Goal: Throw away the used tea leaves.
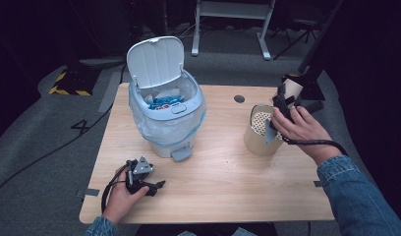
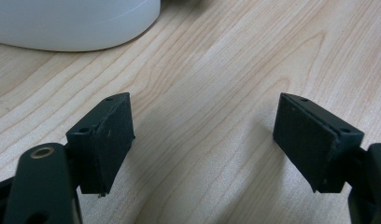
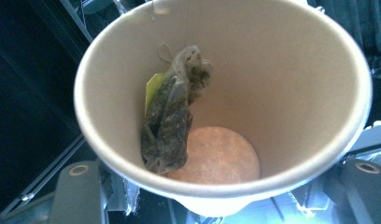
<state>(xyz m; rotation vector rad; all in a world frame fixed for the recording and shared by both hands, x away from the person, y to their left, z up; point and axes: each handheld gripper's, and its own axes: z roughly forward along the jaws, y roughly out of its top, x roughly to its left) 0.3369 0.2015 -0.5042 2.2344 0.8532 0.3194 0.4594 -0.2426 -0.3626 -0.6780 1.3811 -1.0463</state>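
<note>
Big picture first: the wooden counter carries a white pedal bin, lid thrown back and liner showing, up ahead of the left gripper. That gripper rests low on the counter, jaws well apart with nothing but bare wood grain between them. It looks parked, out of the way, with the bin's pale base just beyond its tips.

Over to the right gripper, raised off the counter and clamped on a paper cup. The cup is tipped so its mouth faces the gripper's own camera, and I'd say that's to carry it toward the open bin for emptying. Just beneath and beside that gripper stands a tan perforated cylinder, some kind of holder.

Inside the cup, a used tea bag clings to the wall, its string running up toward the rim.

Hard to read: the jaws' contact on the cup is masked by the cup itself, and the bin's contents are only blue and white scraps.
</note>
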